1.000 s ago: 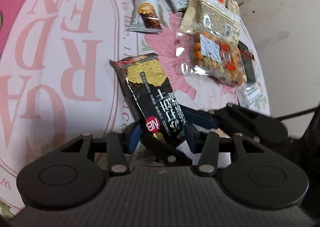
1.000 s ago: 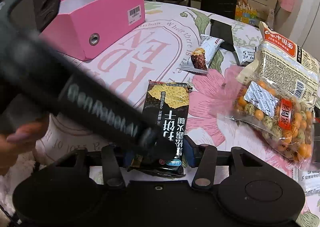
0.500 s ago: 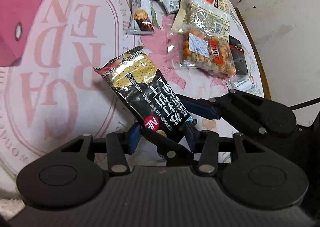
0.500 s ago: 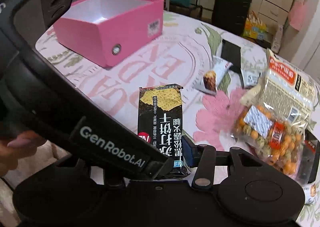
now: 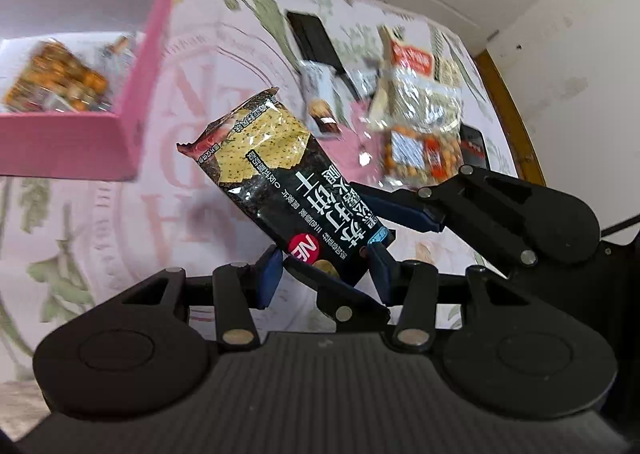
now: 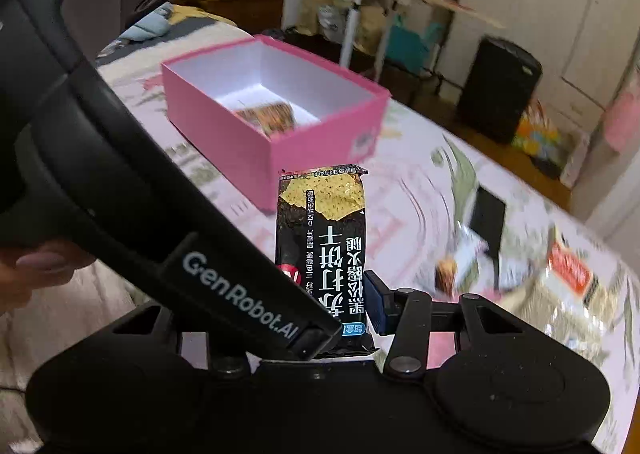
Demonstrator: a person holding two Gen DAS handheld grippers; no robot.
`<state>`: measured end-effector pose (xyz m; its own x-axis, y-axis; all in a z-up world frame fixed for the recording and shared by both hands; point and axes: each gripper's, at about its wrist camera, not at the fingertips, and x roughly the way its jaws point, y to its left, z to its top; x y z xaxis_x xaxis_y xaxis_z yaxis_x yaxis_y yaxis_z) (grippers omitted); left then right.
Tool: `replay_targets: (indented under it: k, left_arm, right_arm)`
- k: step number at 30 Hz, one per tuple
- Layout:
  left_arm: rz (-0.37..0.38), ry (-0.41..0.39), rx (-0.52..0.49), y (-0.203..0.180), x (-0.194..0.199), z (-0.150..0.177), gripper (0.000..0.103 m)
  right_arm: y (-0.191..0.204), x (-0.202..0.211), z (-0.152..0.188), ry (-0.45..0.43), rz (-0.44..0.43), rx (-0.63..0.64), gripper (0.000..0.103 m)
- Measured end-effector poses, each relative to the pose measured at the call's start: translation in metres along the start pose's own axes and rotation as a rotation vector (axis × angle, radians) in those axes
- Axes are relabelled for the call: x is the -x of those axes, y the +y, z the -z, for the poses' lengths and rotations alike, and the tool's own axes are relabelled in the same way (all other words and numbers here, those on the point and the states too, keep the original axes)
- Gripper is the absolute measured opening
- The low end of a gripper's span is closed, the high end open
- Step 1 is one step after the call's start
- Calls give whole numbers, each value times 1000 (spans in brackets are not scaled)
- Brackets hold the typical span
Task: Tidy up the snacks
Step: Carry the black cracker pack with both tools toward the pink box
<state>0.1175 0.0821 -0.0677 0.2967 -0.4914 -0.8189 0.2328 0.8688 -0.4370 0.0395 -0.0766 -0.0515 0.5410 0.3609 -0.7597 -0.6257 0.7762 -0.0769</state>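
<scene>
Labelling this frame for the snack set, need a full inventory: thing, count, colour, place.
cracker packet: 1, black with yellow cracker print, lifted off the table, bottom end held by both grippers
pink box: 1, pink outside, white inside, open, far side of table
snack bag in box: at least 1, orange-brown, blurred
nut bag: 1, clear with orange nuts, on table
small bar packet: 1, white and brown, on table
flat black item: 1, on table
tablecloth: pink-white, floral
left gripper: shut on cracker packet
right gripper: shut on cracker packet
hand: fingers at left edge
</scene>
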Motion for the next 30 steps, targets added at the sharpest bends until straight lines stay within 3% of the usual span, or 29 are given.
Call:
replay_targets:
  k: [8, 15, 19, 25, 30]
  left_arm:
    - [-66, -101, 54, 34, 50, -23, 45]
    - [-165, -245, 67, 61, 84, -57, 45]
    - [-193, -266, 110, 85, 78, -84, 45]
    - [-281, -244, 115, 107, 51, -107, 45]
    - [-255, -204, 194, 134, 25, -117, 45]
  right_arm:
    - [15, -7, -56, -66, -50, 92, 52]
    - [19, -23, -102, -213, -57, 137, 52]
    - [12, -48, -127, -230, -73, 124, 52]
    - [-5, -92, -131, -256, -155, -16, 53]
    - [-18, -129, -121, -210, -228, -124, 53]
